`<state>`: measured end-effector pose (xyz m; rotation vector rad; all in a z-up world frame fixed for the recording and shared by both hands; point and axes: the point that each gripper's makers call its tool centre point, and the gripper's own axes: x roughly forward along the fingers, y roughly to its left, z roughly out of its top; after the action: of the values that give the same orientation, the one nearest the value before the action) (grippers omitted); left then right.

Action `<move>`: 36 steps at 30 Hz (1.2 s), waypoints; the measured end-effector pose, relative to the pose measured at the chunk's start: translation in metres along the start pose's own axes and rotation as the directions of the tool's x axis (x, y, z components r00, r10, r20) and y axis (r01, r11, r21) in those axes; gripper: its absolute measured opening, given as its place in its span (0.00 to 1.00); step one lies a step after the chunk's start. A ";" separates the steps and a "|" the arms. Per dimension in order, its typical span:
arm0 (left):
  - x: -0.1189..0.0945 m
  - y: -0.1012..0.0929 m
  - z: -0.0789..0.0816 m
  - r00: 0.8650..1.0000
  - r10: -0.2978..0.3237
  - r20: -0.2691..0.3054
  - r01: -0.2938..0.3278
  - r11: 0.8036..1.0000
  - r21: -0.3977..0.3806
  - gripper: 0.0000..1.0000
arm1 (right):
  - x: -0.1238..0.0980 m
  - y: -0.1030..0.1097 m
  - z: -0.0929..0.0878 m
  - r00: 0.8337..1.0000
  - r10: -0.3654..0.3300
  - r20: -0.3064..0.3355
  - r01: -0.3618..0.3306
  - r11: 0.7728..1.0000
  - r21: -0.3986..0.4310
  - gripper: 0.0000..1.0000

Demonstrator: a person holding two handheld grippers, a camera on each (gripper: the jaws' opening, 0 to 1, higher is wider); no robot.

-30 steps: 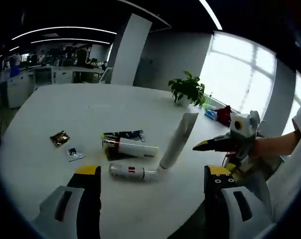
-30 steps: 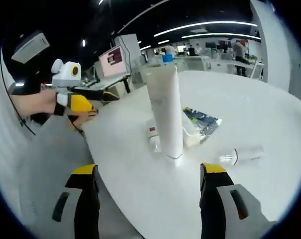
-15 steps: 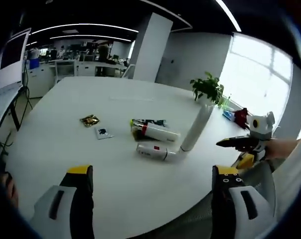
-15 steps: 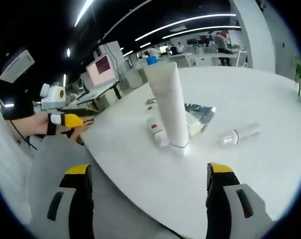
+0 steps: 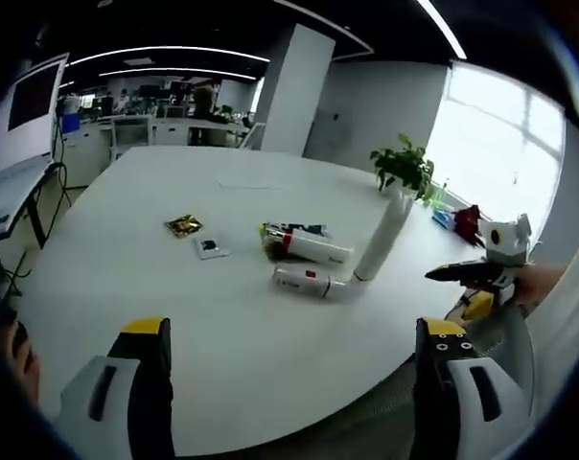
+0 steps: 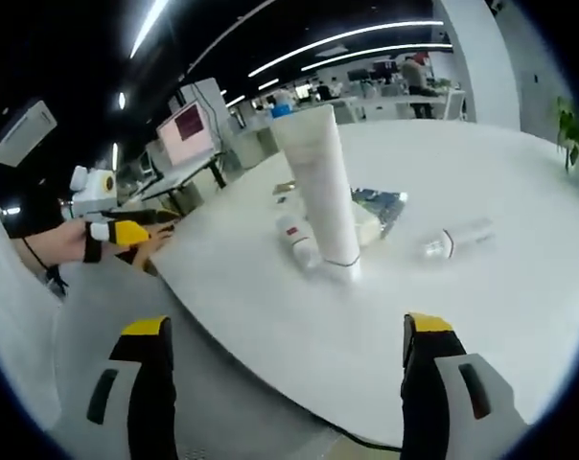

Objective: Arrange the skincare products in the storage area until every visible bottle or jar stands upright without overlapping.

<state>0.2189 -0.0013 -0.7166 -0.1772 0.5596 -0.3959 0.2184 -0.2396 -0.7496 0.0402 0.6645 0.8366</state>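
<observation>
White round table [image 5: 174, 316], upright tube [image 6: 323, 196] beside lying bottles [image 5: 309, 281], foil sachets [image 5: 184, 226] apart, both jaws wide, empty.

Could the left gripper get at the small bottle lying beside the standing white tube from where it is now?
Probably yes. The left gripper is open and held back at the table edge, with bare table between it and the lying bottle. The upright tube stands just past the bottle's far end.
</observation>
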 end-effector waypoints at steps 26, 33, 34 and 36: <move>0.009 0.005 -0.010 1.000 -0.003 -0.025 0.001 0.998 -0.065 0.97 | 0.008 -0.029 0.054 0.997 0.049 -0.062 -0.052 0.997 -0.060 0.96; 0.012 0.011 -0.012 1.000 0.004 -0.026 -0.006 0.996 -0.092 0.97 | 0.013 -0.065 0.046 0.987 0.002 -0.161 -0.024 0.991 -0.134 0.95; 0.013 0.010 -0.013 1.000 0.004 -0.028 -0.006 0.995 -0.095 0.97 | 0.013 -0.068 0.046 0.987 0.001 -0.163 -0.024 0.991 -0.135 0.95; 0.014 0.011 -0.014 0.999 0.006 -0.033 -0.009 0.995 -0.101 0.97 | 0.015 -0.078 0.049 0.985 -0.005 -0.175 -0.020 0.990 -0.140 0.95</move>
<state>0.2259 0.0016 -0.7379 -0.2660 0.6124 -0.3638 0.3057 -0.2711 -0.7408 -0.1604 0.7690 0.8994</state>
